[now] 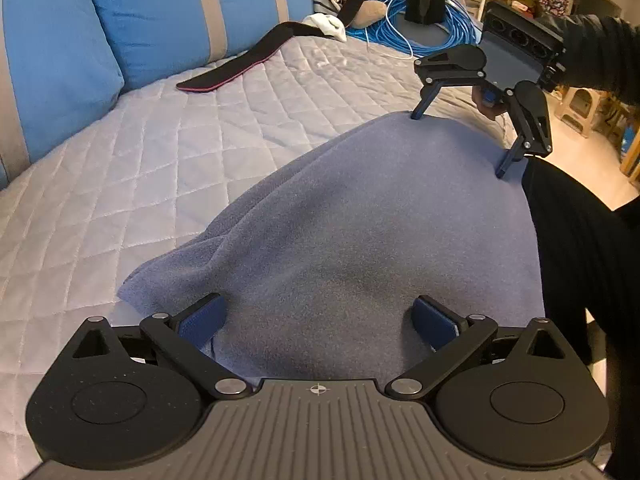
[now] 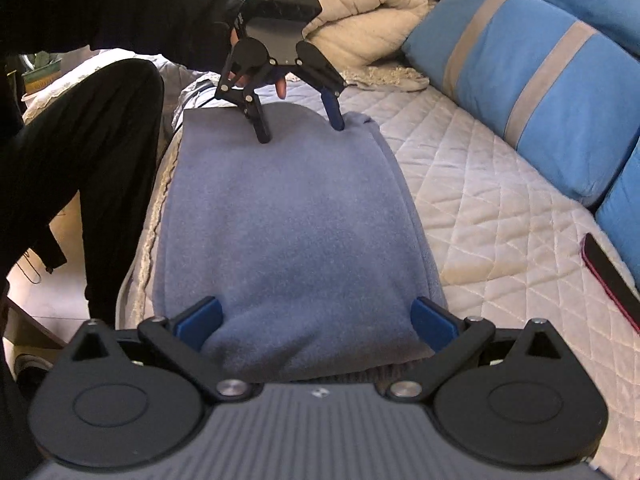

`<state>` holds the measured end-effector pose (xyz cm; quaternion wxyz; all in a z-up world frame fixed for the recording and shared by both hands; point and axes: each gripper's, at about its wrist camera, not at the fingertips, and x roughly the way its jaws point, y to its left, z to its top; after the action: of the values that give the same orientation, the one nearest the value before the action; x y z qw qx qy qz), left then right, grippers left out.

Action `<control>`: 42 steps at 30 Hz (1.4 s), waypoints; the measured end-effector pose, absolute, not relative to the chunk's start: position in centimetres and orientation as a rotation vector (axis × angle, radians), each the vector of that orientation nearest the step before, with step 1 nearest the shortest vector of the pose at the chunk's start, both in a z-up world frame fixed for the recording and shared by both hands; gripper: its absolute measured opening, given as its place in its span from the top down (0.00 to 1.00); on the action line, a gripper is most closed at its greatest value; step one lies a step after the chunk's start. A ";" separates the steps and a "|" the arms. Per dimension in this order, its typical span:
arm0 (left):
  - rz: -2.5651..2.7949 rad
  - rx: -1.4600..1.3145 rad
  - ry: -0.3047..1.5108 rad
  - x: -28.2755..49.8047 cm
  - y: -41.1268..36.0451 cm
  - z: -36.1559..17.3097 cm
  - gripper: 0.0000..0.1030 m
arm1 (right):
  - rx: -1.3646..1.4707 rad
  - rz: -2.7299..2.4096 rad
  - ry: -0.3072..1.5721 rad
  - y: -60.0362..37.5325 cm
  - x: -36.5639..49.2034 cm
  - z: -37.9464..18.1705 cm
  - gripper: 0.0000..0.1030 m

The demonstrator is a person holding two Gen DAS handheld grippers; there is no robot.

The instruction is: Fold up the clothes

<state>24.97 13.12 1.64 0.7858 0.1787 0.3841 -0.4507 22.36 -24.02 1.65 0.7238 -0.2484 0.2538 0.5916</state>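
Both claws (image 1: 318, 322) (image 2: 316, 320) spread over blue fleece (image 1: 360, 232)

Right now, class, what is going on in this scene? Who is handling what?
A person in dark clothes works a blue fleece garment lying on a quilted bed cover, with one handheld claw at each end. The left claw and the right claw are both open, fingers spread wide and resting on or just over the cloth, neither pinching it. The garment lies as a long folded strip near the bed's edge. A black strap with pink edging lies aside, by the blue cushions.
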 end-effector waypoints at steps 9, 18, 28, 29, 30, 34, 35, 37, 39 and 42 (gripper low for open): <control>-1.044 0.445 0.806 22.2 12.8 4.5 0.00 | -0.564 1.315 0.601 -24.4 23.4 4.8 0.00; -0.991 0.682 0.799 18.9 11.8 2.0 0.00 | -0.787 1.258 0.449 -24.0 20.8 3.0 0.00; -0.980 0.689 0.782 17.9 12.1 2.8 0.00 | -0.811 1.284 0.442 -23.6 19.1 4.7 0.00; -0.986 0.686 0.787 17.9 12.2 2.9 0.00 | -0.840 1.282 0.435 -23.6 18.9 4.2 0.00; -0.991 0.683 0.791 18.0 12.2 2.9 0.00 | -0.863 1.280 0.429 -23.6 18.6 3.8 0.00; -1.003 0.658 0.795 18.0 12.5 3.4 0.00 | -0.862 1.269 0.414 -23.5 17.9 3.0 0.00; -1.000 0.643 0.791 18.1 12.6 3.6 0.00 | -0.896 1.267 0.377 -23.3 17.3 2.9 0.00; -0.998 0.616 0.784 18.2 12.7 4.0 0.00 | -0.946 1.265 0.322 -22.8 16.1 2.7 0.00; -0.996 0.596 0.775 18.4 12.6 4.5 0.00 | -0.978 1.265 0.305 -22.2 15.4 2.6 0.00; -1.016 0.590 0.761 18.5 12.4 5.3 0.00 | -0.927 1.304 0.382 -22.0 16.0 3.3 0.00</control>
<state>18.47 12.44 5.28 0.7648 0.2716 0.3503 -0.4676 16.01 -22.03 3.27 0.6805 -0.4128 0.1700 0.5811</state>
